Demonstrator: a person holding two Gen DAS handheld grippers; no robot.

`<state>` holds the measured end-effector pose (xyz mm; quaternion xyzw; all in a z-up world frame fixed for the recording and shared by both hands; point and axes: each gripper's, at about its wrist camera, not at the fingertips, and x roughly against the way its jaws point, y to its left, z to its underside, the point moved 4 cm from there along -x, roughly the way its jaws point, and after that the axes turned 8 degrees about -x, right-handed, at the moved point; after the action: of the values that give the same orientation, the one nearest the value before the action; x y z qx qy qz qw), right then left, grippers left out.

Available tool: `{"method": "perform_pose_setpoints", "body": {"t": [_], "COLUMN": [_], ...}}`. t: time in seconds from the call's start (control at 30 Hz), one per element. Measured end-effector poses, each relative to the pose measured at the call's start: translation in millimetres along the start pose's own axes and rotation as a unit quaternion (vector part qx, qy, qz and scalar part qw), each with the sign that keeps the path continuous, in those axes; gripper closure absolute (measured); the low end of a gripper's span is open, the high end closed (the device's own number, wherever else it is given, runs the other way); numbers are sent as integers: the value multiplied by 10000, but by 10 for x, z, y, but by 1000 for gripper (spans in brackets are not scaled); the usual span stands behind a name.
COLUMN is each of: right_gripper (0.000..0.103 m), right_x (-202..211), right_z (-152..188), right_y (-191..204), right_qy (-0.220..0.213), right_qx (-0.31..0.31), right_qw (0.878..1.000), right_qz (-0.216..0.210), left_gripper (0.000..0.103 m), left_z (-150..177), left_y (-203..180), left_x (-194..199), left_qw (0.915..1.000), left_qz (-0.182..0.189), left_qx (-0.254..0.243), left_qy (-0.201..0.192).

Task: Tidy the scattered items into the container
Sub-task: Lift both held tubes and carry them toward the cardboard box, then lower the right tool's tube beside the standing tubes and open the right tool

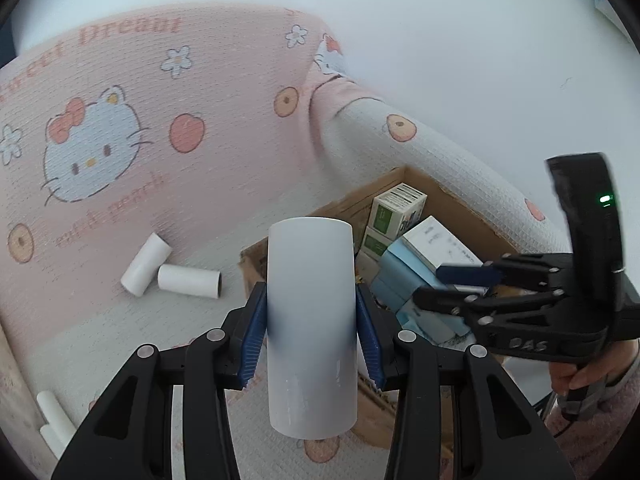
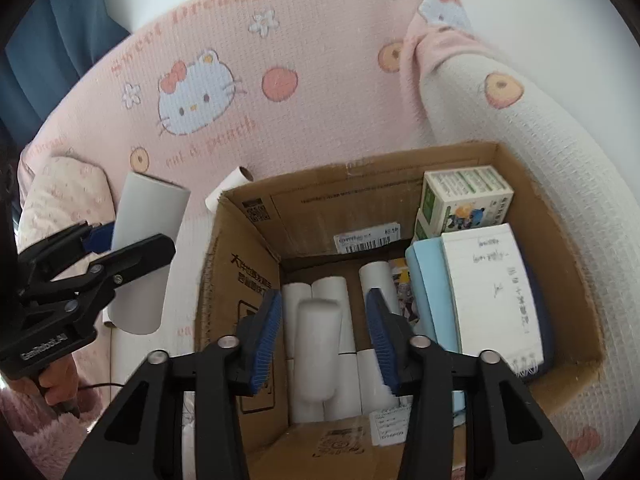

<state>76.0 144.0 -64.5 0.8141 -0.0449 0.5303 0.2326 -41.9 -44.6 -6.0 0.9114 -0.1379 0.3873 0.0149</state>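
Note:
My left gripper [image 1: 311, 320] is shut on a white paper roll [image 1: 311, 320], held upright above the sofa seat just left of the cardboard box [image 1: 460, 204]. It also shows in the right wrist view [image 2: 120, 256] with the roll [image 2: 148, 240]. My right gripper [image 2: 322, 340] is open over the box [image 2: 240, 280]; a blurred white roll [image 2: 318, 352] hangs between its pads without touching them, above several white rolls [image 2: 334, 300] on the box floor. Two loose rolls [image 1: 188, 276] lie on the seat.
The box also holds green cartons [image 2: 464, 196], a white notepad [image 2: 492, 288] and a light blue pack [image 2: 432, 296]. The pink Hello Kitty sofa back [image 1: 132, 128] and white armrest [image 1: 440, 160] enclose the seat. More rolls [image 1: 54, 420] lie at the left edge.

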Motion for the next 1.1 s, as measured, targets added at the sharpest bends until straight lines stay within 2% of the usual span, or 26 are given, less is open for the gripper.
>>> {"method": "perform_pose_setpoints", "body": {"t": [0.2, 0.3, 0.47, 0.57, 0.73, 0.87, 0.97, 1.1], "right_gripper": [67, 67, 67, 66, 66, 66, 66, 65], "right_x": [-338, -541, -897, -1093, -1249, -1371, -1524, -1611], "right_z": [18, 28, 146, 230, 289, 324, 357, 326], "right_y": [4, -13, 0, -28, 18, 109, 118, 94], "right_qy": [865, 1261, 2110, 2474, 2959, 3218, 3519, 3582], "right_qx": [246, 334, 493, 486, 299, 584, 518, 426], "right_qw": [9957, 9914, 9759, 9676, 9547, 9446, 9342, 9324], "right_qz": [-217, -37, -242, -96, -56, 281, 272, 213], "left_gripper": [57, 57, 57, 57, 57, 57, 57, 57], "left_z": [-63, -108, -102, -81, -81, -109, -121, -92], "left_y": [67, 79, 87, 113, 190, 277, 346, 425], "left_x": [-92, -84, -68, -104, -111, -84, -71, -52], "left_qw": [9992, 9989, 9994, 9994, 9994, 9994, 9992, 9989], "left_qz": [302, 385, 291, 284, 229, 180, 161, 154], "left_qx": [221, 265, 141, 144, 218, 296, 364, 426], "left_qy": [123, 67, 76, 162, 170, 99, 79, 87]}}
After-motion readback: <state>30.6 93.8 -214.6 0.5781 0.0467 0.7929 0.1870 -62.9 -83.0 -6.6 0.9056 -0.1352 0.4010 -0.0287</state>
